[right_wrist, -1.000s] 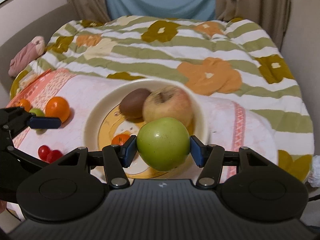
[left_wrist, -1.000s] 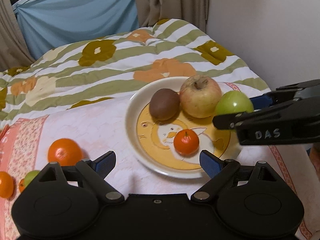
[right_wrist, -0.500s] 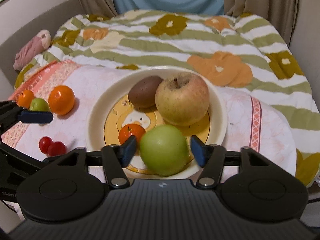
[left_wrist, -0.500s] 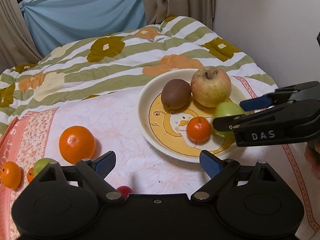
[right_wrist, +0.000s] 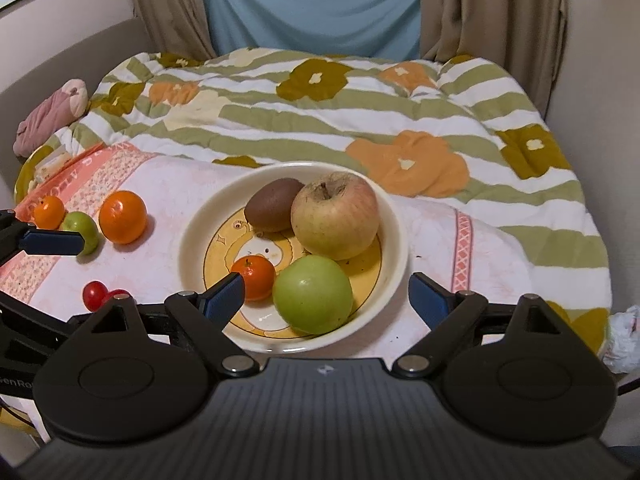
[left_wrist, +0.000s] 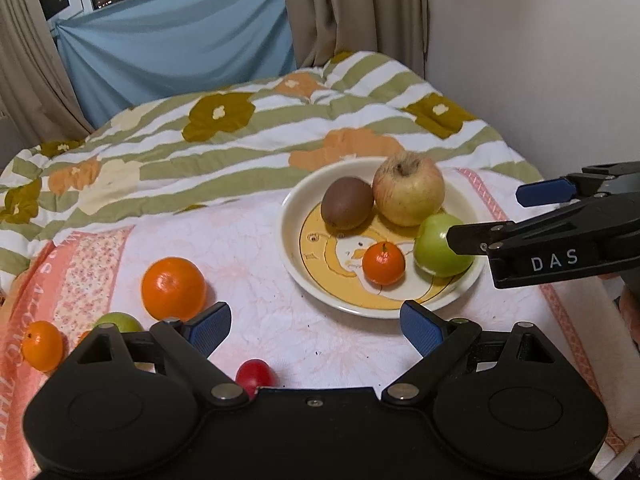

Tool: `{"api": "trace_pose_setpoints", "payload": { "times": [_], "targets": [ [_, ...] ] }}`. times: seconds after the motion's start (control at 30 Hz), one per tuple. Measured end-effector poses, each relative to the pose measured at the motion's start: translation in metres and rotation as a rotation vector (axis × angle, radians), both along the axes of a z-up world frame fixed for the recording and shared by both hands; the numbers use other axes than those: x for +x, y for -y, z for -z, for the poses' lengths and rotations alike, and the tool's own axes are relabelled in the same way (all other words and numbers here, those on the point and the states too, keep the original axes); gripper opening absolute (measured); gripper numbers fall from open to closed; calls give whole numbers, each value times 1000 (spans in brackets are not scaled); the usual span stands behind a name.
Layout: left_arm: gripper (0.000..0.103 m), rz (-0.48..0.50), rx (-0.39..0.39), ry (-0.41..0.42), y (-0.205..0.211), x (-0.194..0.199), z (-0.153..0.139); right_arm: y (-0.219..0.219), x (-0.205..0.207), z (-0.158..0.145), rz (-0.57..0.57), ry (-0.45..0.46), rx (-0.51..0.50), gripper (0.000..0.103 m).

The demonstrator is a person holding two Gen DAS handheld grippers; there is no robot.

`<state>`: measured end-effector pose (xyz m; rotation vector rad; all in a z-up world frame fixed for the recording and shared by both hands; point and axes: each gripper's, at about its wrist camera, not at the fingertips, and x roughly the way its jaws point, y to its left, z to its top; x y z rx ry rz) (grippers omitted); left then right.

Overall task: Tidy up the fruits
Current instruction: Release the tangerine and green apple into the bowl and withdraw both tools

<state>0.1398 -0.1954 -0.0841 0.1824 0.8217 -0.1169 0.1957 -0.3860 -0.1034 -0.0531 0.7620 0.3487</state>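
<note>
A cream plate (right_wrist: 394, 216) (left_wrist: 290, 248) holds a kiwi (right_wrist: 272, 210), a large yellow-red apple (right_wrist: 336, 218), a small mandarin (right_wrist: 254, 278) and a green apple (right_wrist: 314, 294) (left_wrist: 434, 246). My right gripper (right_wrist: 326, 298) stands over the plate's near rim, its jaws opening wide; the green apple rests on the plate between them, clear of both pads. My left gripper (left_wrist: 316, 326) is open above the cloth with nothing in it. Left of the plate lie a big orange (left_wrist: 174, 288) (right_wrist: 122, 216), a small green fruit (right_wrist: 82, 232), a small mandarin (left_wrist: 42, 344) and red cherry tomatoes (right_wrist: 96, 294) (left_wrist: 256, 374).
A pink-and-white cloth (left_wrist: 248, 256) covers the near part of a bed with a striped floral quilt (right_wrist: 320, 120). A wall (left_wrist: 540, 60) stands close on the right, curtains (right_wrist: 308, 4) at the back. A pink bundle (right_wrist: 52, 114) lies at the far left.
The right gripper set the green apple down on the plate, opened off it and drew back. Both grippers pulled back toward me, so more of the loose fruit shows.
</note>
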Motion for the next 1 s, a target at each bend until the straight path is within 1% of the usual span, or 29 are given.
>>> {"api": "trace_pose_setpoints", "payload": {
  "times": [0.23, 0.43, 0.6, 0.73, 1.0],
  "targets": [
    [94, -37, -42, 37, -10, -25, -26, -5, -25, -33, 6, 42, 4, 103],
    [95, -61, -17, 86, -18, -51, -46, -14, -46, -54, -4, 70, 14, 103],
    [102, -111, -14, 124, -34, -72, -58, -28, -61, -61, 2, 57, 27, 103],
    [103, -139, -8, 152, -52, -84, -62, -42, -73, -62, 8, 45, 28, 103],
    [103, -117, -19, 155, -100, -98, -65, -83, -102, -72, 78, 66, 36, 103]
  ]
}}
